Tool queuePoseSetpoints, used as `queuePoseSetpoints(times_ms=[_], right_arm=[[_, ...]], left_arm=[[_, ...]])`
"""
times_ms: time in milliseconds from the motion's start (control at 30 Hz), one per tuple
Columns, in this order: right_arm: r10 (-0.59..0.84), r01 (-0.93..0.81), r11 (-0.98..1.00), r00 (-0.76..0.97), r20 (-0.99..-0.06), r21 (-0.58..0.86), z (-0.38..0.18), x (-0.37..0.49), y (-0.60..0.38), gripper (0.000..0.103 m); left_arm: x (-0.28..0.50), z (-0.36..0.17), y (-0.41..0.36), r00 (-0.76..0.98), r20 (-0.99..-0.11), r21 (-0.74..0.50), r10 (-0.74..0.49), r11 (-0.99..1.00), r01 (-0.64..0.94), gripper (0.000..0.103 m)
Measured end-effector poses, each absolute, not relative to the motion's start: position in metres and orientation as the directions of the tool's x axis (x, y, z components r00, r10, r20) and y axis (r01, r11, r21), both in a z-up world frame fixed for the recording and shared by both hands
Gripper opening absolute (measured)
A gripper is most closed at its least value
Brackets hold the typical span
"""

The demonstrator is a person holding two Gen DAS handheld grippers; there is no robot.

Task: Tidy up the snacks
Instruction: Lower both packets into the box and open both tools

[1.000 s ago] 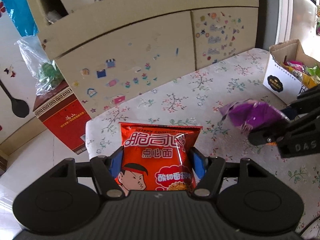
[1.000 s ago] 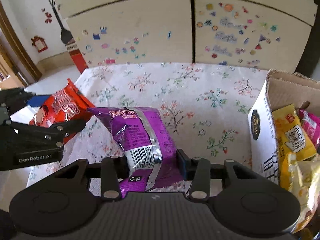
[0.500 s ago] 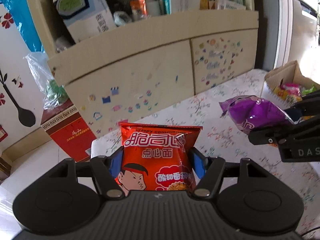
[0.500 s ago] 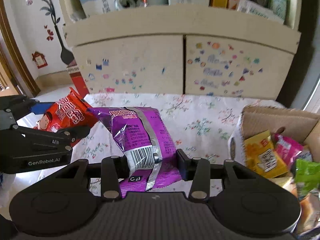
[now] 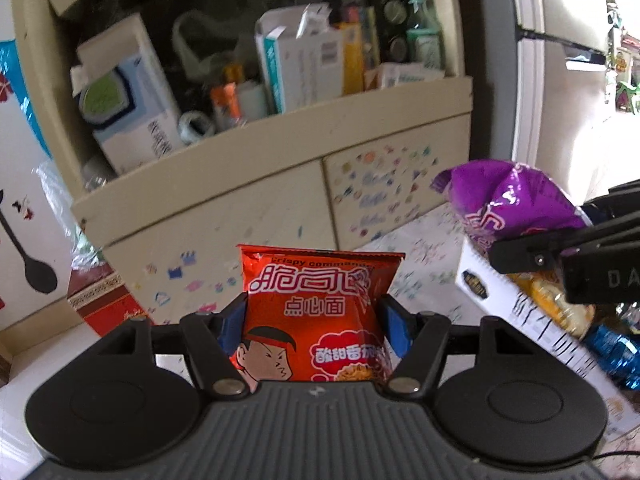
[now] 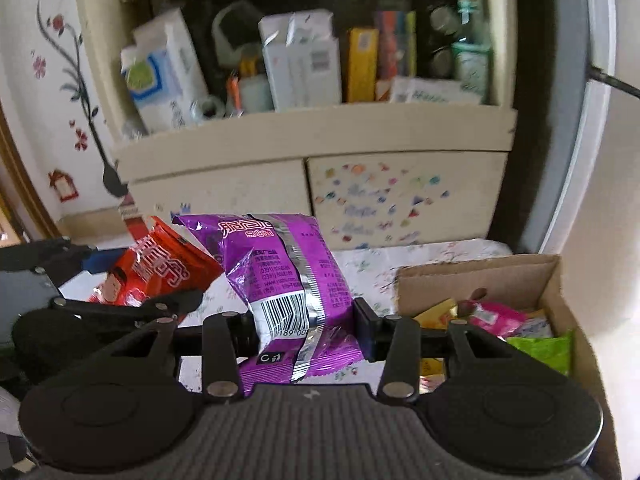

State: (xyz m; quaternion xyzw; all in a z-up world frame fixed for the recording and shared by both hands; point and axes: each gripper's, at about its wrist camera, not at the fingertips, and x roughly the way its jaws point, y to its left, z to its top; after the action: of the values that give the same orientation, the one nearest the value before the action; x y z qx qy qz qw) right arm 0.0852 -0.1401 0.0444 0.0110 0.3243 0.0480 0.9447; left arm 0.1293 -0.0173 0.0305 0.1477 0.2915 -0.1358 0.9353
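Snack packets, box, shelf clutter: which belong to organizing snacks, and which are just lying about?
Job:
- red packet, in left gripper
- purple packet, in right gripper
- cardboard box holding snacks

Lying about:
- cartons and bottles on shelf
- stickered cabinet doors
- red box on floor
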Motion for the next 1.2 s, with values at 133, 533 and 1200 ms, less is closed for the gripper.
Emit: queuePoseSetpoints(times_ms=[133, 533, 1200], right_arm=[[0.063, -0.032, 0.998, 0.801, -0.596, 0.063, 0.052, 0.071, -0.155, 0.05], [-0.031, 0.117, 0.987, 0.819, -0.573, 0.114, 0.063, 0.043, -0.214, 0.05], [-0.093, 0.273, 0.934, 0.808, -0.581, 0.231, 0.052, 0.041, -0.274, 0.05]], left_arm=[[0.128, 0.034, -0.029, 0.791, -0.582, 0.191, -0.188, 0.914, 0.358, 0.067], [0.121, 0.043, -0.072, 0.778, -0.56, 0.156, -0.284, 0.887, 0.435, 0.067], [0.097, 0.025, -0.157, 0.647, -0.599, 0.059, -0.472, 0.78, 0.623, 0.067]])
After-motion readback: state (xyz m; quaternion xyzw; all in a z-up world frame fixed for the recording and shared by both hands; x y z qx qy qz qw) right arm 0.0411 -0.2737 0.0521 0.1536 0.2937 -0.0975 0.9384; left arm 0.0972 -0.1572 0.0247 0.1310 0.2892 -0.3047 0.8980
